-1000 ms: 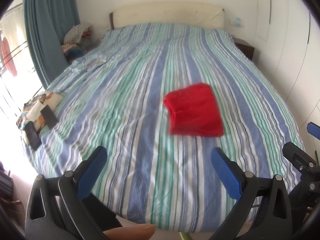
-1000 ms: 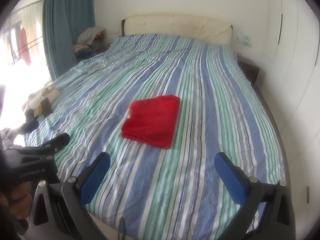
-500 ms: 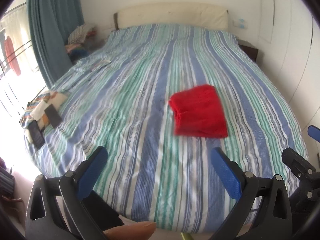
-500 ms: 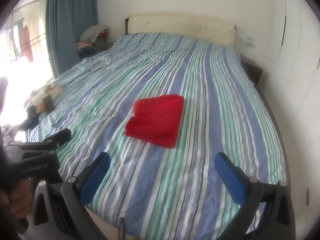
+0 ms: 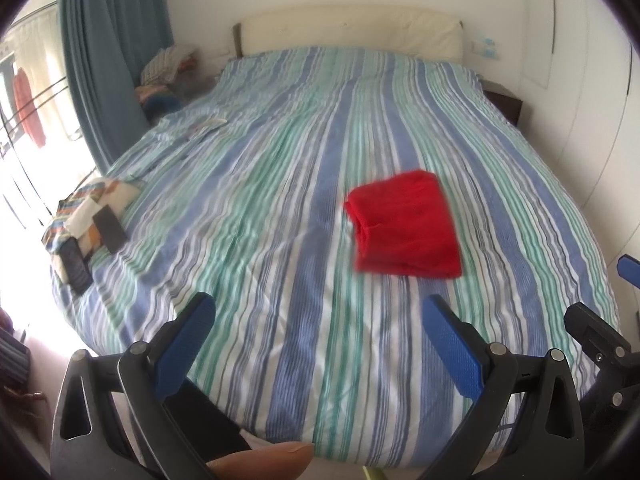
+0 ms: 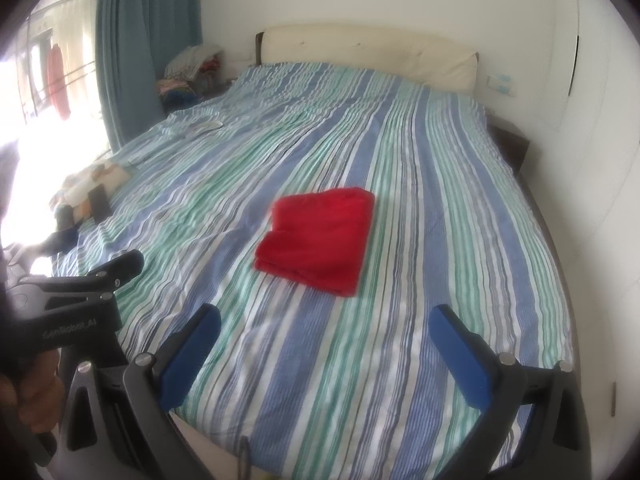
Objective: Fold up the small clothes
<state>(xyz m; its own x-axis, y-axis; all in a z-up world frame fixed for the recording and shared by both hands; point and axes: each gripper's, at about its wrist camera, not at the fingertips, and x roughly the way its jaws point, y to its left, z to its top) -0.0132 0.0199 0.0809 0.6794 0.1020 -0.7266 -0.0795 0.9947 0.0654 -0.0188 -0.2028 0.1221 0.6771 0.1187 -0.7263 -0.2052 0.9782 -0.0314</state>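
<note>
Red garment (image 5: pixel 404 226) lies folded on the striped bed (image 5: pixel 248 208), ahead of both tools and well clear of them. Left tool (image 5: pixel 318 344) and right tool (image 6: pixel 326 350) hang spread and empty. Folding looks finished; next likely means fetching another piece.

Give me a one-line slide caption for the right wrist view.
Open right gripper facing a folded red cloth lying flat on the striped bed, left gripper at the frame's left edge.

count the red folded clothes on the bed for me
1. The folded red garment lies flat on the striped bedspread, right of centre, beyond the open left gripper and open right gripper. The cloth pile at the left edge holds nothing visibly red.
</note>
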